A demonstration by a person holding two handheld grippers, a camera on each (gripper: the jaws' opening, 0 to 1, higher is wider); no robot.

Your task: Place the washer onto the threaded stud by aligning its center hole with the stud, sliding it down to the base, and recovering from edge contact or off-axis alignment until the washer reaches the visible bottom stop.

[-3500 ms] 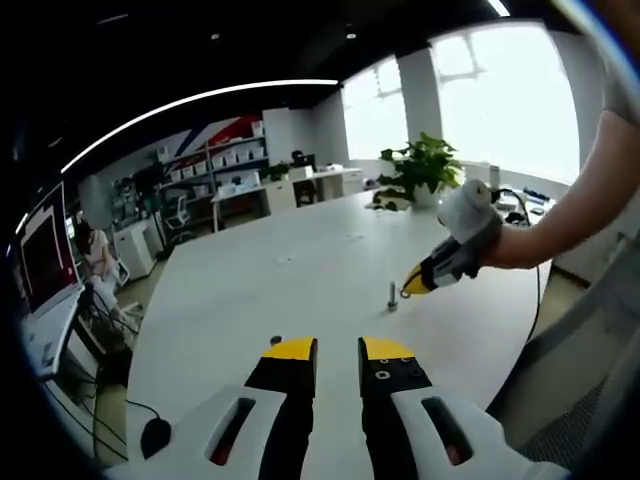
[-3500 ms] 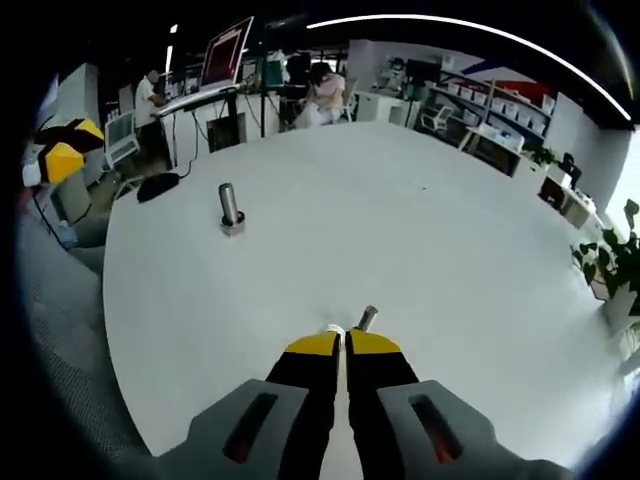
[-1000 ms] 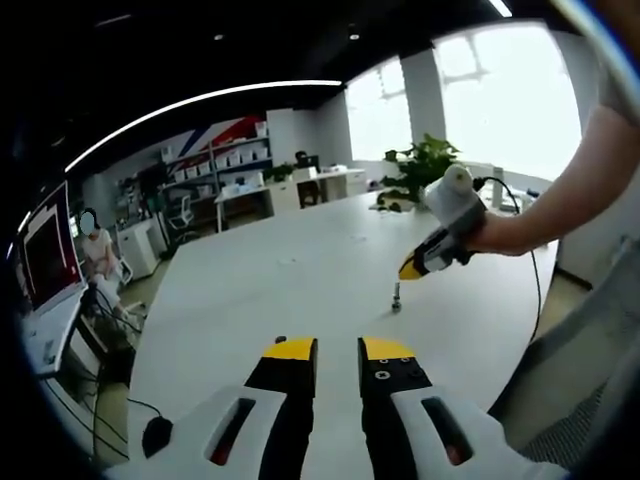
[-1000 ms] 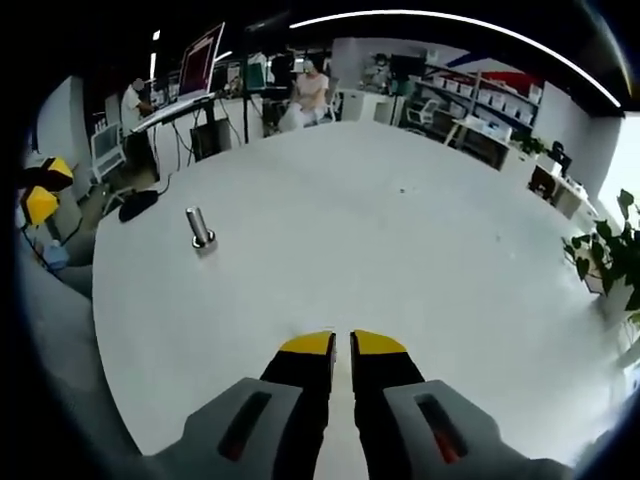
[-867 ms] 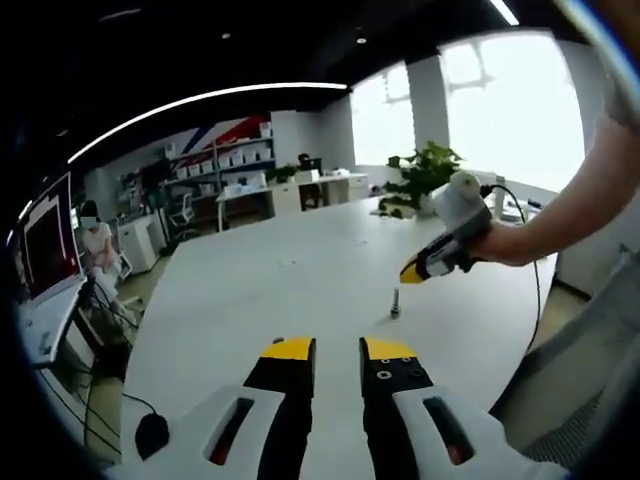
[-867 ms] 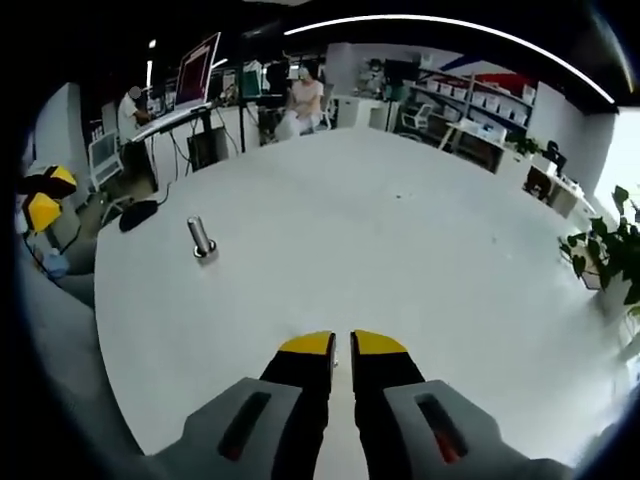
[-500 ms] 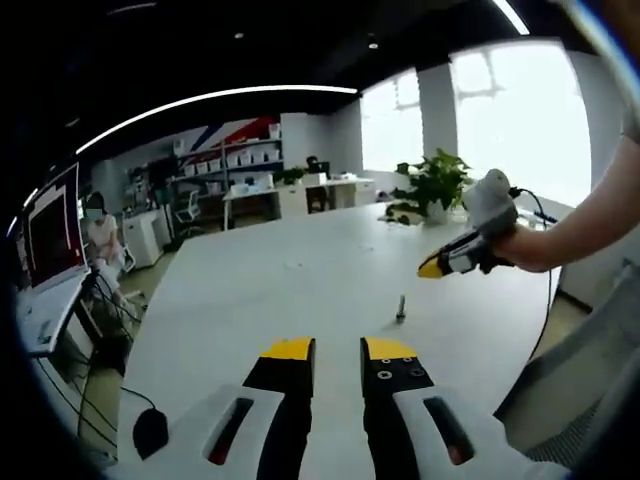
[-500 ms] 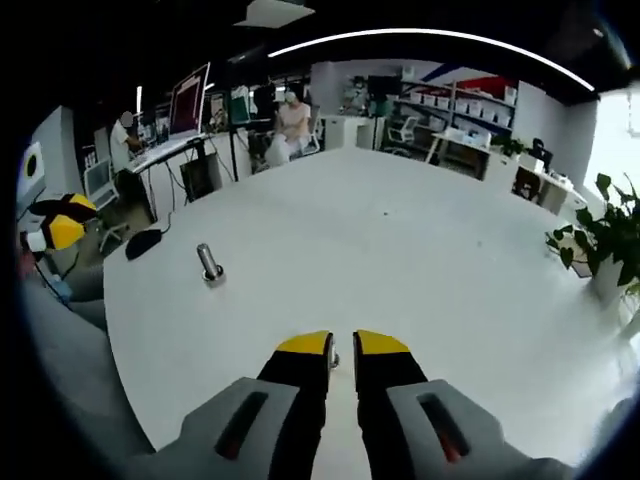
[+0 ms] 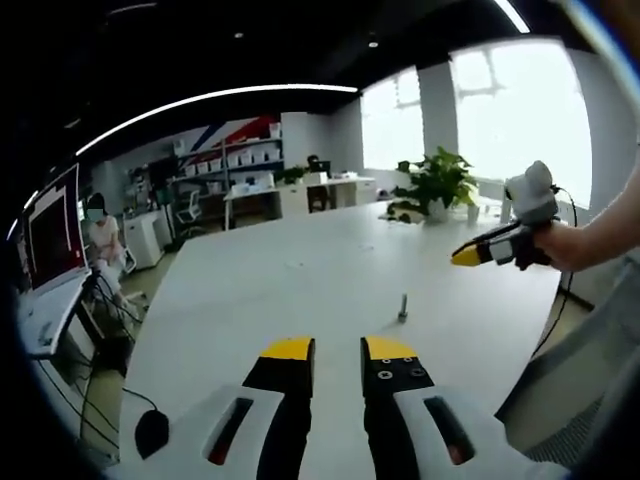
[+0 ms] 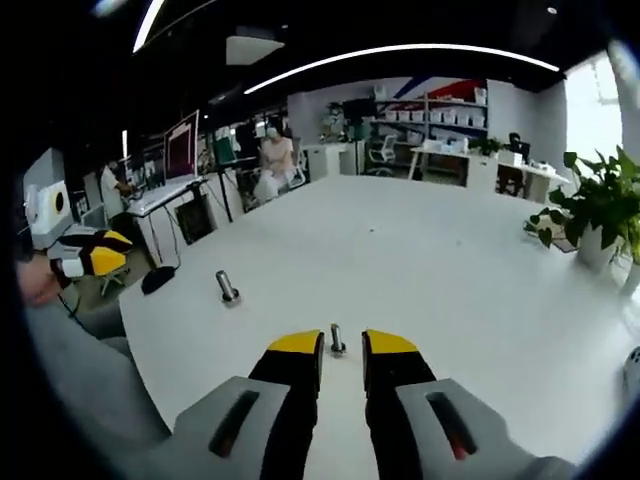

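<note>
A small threaded stud (image 9: 403, 308) stands upright on the white round table (image 9: 300, 280). My right gripper (image 9: 466, 256), held by a hand, hovers above and to the right of it, well apart. In the right gripper view the same stud (image 10: 337, 340) rises just beyond my right gripper (image 10: 341, 345), whose jaws are open and hold nothing. A slightly wider ring sits at the stud's foot; it is too small to tell if it is the washer. My left gripper (image 9: 338, 350) is open and empty over the near table, and appears again as the left gripper (image 10: 92, 260).
A second, thicker metal stud (image 10: 228, 287) stands to the left of the small one. A black mouse (image 9: 150, 432) lies by the table edge. A potted plant (image 10: 600, 215) sits at the far side. A seated person (image 10: 270, 165) and desks are beyond the table.
My right gripper, shut close beside the stud 3.5 s ago, has opened, risen and drawn back to the right. The left gripper has barely moved.
</note>
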